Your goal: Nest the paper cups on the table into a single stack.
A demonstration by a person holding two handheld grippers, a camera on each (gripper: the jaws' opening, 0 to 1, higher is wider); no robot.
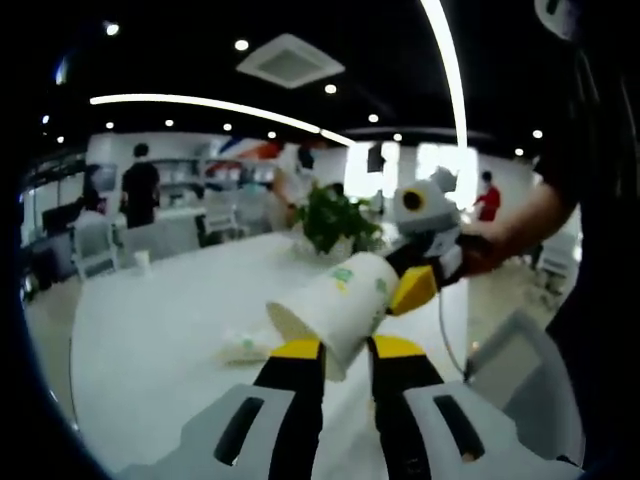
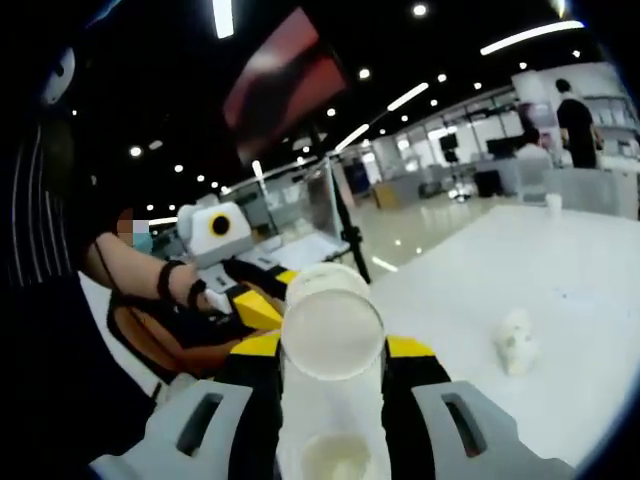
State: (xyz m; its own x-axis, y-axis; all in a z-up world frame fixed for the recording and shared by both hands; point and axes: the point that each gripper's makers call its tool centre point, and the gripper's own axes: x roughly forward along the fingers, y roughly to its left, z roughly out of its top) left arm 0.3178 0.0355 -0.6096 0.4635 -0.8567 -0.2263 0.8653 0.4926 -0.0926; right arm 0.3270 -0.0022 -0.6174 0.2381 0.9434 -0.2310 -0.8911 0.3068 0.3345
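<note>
A white paper cup [image 1: 345, 300] with a green logo lies on its side in the air above the white table [image 1: 160, 330]. Its mouth rim sits pinched between my left gripper's [image 1: 347, 350] yellow-tipped jaws. Its base end points at my right gripper [image 1: 408, 285], which comes in from the right with one yellow jaw against the cup. In the right gripper view the cup's round base [image 2: 331, 335] fills the gap between my right gripper's [image 2: 332, 347] jaws, and my left gripper [image 2: 262, 300] is at the far end. Another pale cup mouth [image 2: 335, 455] shows low between the jaws.
A crumpled white piece [image 1: 245, 345] [image 2: 515, 340] lies on the table [image 2: 560, 290]. A small cup [image 1: 142, 262] [image 2: 553, 200] stands far off. A potted plant [image 1: 335, 220] stands at the table's far end. A person's arm [image 1: 520, 225], a tripod [image 2: 345, 230] and chairs [image 1: 95, 245] surround it.
</note>
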